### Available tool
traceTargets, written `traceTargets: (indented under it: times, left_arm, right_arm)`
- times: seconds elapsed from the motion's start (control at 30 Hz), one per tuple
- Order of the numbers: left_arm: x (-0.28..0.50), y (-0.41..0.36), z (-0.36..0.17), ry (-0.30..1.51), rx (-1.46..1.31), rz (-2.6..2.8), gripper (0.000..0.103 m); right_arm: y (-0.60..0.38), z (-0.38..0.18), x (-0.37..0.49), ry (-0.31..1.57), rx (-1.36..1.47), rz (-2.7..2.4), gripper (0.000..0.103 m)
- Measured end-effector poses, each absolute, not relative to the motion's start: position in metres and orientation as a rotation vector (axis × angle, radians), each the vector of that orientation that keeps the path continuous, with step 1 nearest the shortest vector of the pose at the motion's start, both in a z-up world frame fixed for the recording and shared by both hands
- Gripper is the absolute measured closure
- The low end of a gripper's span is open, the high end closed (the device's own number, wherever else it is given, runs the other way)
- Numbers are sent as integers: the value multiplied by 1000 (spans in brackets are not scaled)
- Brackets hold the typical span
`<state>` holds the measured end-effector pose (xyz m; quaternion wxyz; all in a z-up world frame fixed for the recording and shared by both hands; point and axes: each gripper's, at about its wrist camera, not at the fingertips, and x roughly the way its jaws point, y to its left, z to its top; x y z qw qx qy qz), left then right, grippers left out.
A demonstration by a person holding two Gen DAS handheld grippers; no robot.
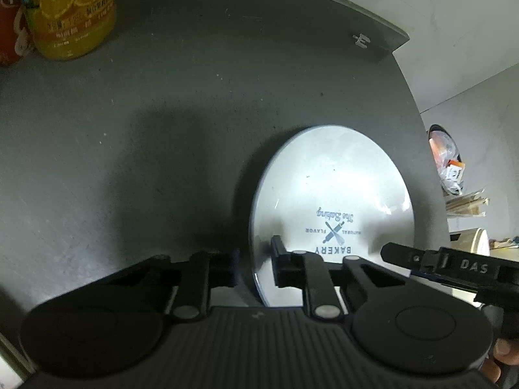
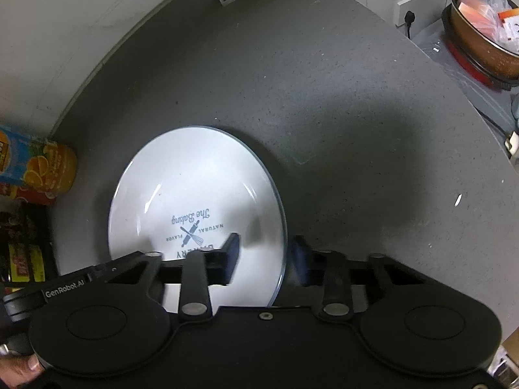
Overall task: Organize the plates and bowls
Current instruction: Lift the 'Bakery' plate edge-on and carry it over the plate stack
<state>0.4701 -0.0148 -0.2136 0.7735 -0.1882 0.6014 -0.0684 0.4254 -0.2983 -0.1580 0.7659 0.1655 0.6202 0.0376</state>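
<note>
Plate point(image 1: 331, 194) point(image 2: 194, 194): white w/ a thin blue rim, flat on the grey desk point(image 1: 146, 129) point(image 2: 340, 113). Print in the middle says "BAKERY", "NATURAL FLAVOR", w/ a crossed whisk & rolling pin.

Left gripper point(image 1: 254, 265): fingers spread, one on each side of the plate's left rim. One finger is over the plate, the other is over the desk. Can't tell if they touch the rim.

Right gripper point(image 2: 264, 259): fingers spread too, across the plate's right rim, one over the plate & one outside it. Also can't tell if they touch.

A yellow juice can point(image 1: 71, 13) point(image 2: 39, 168) stands at the far left of the desk, w/ a red can point(image 1: 9, 32) just beside it. Off the desk to the right sits a brown pan point(image 2: 480, 42) w/ a plastic bag point(image 2: 486, 3) in it.
</note>
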Motion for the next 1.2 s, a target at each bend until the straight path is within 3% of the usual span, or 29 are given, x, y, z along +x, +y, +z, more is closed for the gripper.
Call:
traceTargets:
  times: [0.2, 0.57, 0.8, 1.2]
  left_arm:
    - [469, -10, -216, 1302, -466, -144, 93]
    - [468, -8, -215, 1302, -484, -143, 94]
    - [466, 2, -200, 1237, -504, -153, 94]
    - [447, 46, -163, 1125, -574, -91, 94]
  right_arm:
    - [-305, -160, 436, 1367, 367, 98, 84]
    - [-304, -168, 444, 1388, 345, 107, 85]
    - [-302, -140, 436, 1255, 346, 146, 95]
    - [-269, -107, 442, 1169, 355, 280, 96]
